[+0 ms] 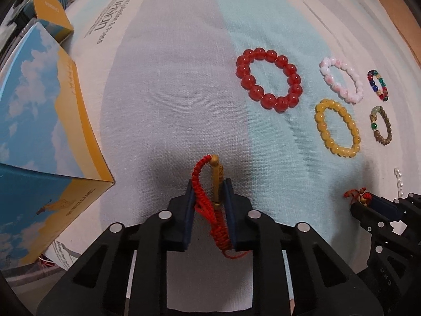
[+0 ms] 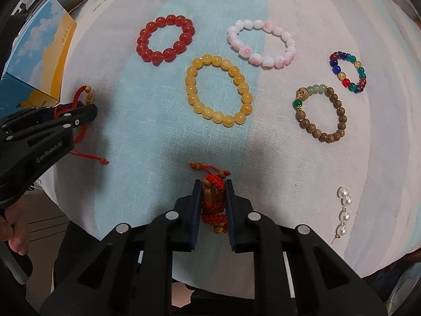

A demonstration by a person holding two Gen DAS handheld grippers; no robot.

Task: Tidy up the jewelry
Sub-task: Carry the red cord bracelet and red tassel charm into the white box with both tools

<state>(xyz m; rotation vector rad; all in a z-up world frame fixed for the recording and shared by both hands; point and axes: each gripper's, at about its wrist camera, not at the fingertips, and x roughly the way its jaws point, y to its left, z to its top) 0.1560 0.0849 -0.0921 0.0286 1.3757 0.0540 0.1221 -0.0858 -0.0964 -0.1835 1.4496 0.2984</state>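
Near the cloth's [image 2: 158, 137] front edge, each gripper [image 1: 209, 192] [image 2: 213, 192] pinches its own red braided cord bracelet with a gold charm [image 1: 210, 184] [image 2: 212, 200]; lifting them to sort likely comes next.

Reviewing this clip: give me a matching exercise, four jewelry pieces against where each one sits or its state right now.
Things:
1. red bead bracelet
2. wooden bead bracelet
3. pearl strand
4. red cord bracelet with gold bar

States:
A. clamped in the left gripper
B. lying nearest the blue and yellow box
C. just below the multicolour bracelet
D. stretched out straight near the cloth's right edge

Pairs: 1-B, 2-C, 3-D, 4-A
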